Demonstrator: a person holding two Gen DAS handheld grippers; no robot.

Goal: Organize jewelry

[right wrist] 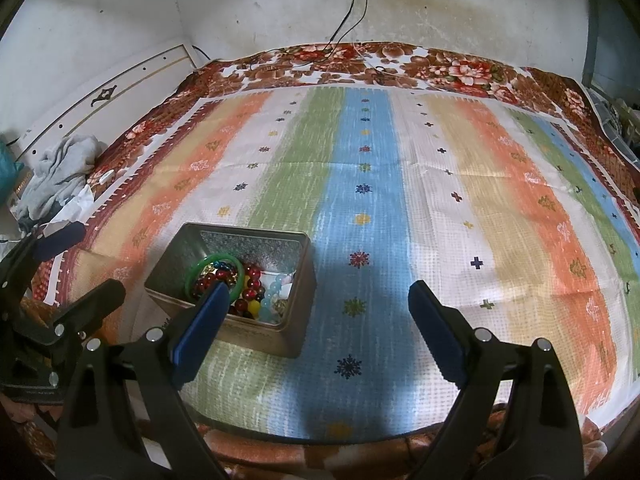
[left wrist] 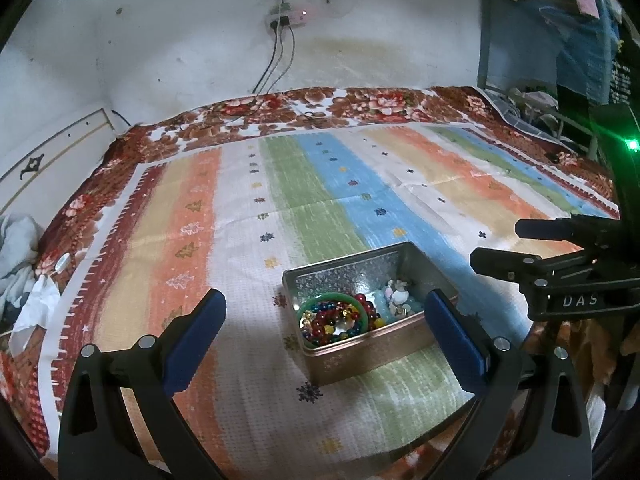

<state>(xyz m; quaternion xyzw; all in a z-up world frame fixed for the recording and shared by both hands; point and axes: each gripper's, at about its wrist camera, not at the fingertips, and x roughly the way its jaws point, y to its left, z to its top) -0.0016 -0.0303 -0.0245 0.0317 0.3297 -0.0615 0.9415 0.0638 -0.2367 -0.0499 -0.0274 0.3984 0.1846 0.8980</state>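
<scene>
An open metal tin [left wrist: 404, 343] [right wrist: 292, 344] rests on the striped cloth near the front edge. Inside it lie a green bangle [left wrist: 362, 308] [right wrist: 191, 276], red and multicoloured bead bracelets [left wrist: 328, 322] [right wrist: 250, 284], pale blue beads [right wrist: 272, 294] and small shell pieces [left wrist: 396, 294]. My left gripper [left wrist: 326, 308] hangs open above the tin, its blue pads on either side, holding nothing. My right gripper [right wrist: 318, 298] is open and empty, just right of the tin over the blue stripe. In the left wrist view the right gripper's black fingers [left wrist: 504, 266] show at the right edge.
A striped cloth [right wrist: 400, 184] covers a floral blanket [right wrist: 452, 66] on the bed. Crumpled grey clothing [right wrist: 60, 176] lies at the left edge. Cables [left wrist: 280, 60] hang from a wall socket at the back. Hanging clothes [left wrist: 560, 20] and a rack stand at the right.
</scene>
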